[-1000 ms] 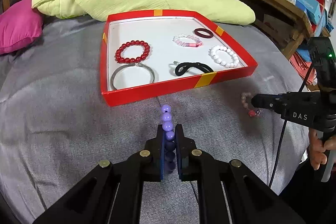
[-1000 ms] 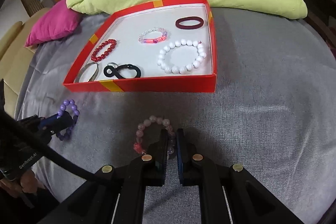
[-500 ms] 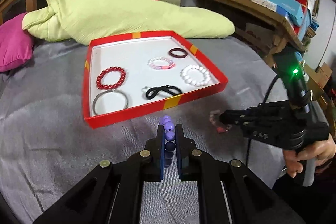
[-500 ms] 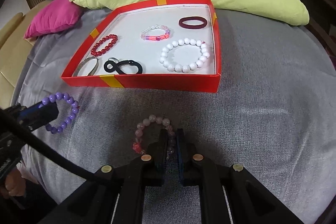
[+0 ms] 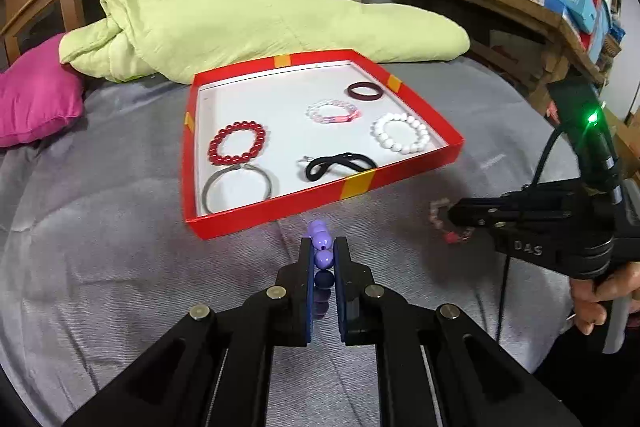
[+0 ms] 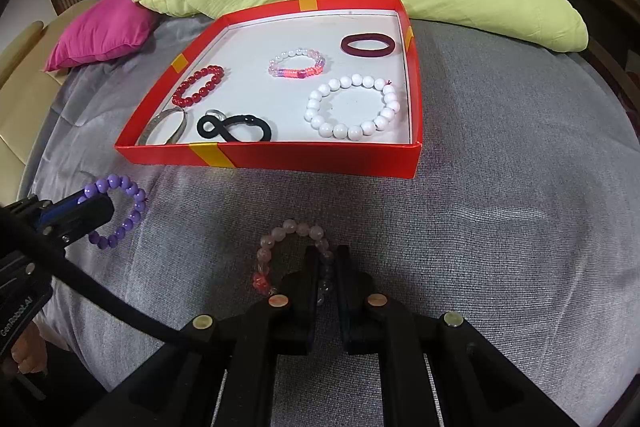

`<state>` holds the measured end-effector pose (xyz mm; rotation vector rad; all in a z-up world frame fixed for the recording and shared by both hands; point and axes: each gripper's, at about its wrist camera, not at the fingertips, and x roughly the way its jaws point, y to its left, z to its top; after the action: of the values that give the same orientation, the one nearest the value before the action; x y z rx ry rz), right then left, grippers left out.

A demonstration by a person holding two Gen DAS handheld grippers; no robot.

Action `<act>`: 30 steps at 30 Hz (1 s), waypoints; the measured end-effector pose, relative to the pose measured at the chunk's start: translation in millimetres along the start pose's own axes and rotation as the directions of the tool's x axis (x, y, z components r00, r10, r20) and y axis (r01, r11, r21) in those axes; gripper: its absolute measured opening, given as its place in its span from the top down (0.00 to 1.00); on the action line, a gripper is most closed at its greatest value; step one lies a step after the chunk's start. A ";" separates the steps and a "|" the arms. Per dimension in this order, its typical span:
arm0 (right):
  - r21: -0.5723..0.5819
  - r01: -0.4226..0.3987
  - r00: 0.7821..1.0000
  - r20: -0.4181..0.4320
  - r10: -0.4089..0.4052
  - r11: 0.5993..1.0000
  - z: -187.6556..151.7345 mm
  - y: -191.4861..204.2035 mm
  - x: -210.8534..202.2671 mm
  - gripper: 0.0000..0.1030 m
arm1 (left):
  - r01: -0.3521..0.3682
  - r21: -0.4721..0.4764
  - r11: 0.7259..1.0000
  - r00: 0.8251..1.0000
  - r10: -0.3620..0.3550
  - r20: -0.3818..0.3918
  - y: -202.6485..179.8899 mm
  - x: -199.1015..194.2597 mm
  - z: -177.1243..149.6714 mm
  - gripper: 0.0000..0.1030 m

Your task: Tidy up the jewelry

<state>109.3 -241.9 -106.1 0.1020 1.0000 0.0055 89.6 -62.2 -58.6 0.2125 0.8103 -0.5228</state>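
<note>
Your left gripper (image 5: 323, 259) clamps the light, floppy purple bead bracelet (image 6: 120, 211) and your right gripper (image 6: 326, 267) the pale pink bead bracelet (image 6: 288, 247), both just before the red cardboard tray (image 6: 320, 157); grip across beads, which roll.

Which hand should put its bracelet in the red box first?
Probably left. The left gripper grips the purple bracelet, which seems lifted off the blanket, close to the red box. The right gripper pinches the pink bracelet, which still seems to lie on the blanket.
</note>
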 end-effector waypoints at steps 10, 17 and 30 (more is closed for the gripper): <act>0.002 -0.021 0.999 0.032 0.021 1.000 1.2 7.6 -4.8 0.91 | -0.041 -0.028 0.999 0.999 0.040 -0.026 8.9 7.9 -1.9 0.90; 0.005 -0.038 0.999 0.037 0.038 0.999 2.3 12.0 -6.2 0.91 | -0.057 -0.038 0.998 0.998 0.056 -0.038 14.2 11.1 -5.3 0.90; -0.001 -0.028 1.000 -0.002 0.028 1.000 0.1 12.1 1.0 0.91 | -0.103 -0.055 0.993 0.993 0.100 -0.058 22.3 15.5 -7.4 0.90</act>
<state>110.5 -229.8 -105.8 0.1146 1.0001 0.0315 105.4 -46.0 -75.3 0.2139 0.8628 -0.3988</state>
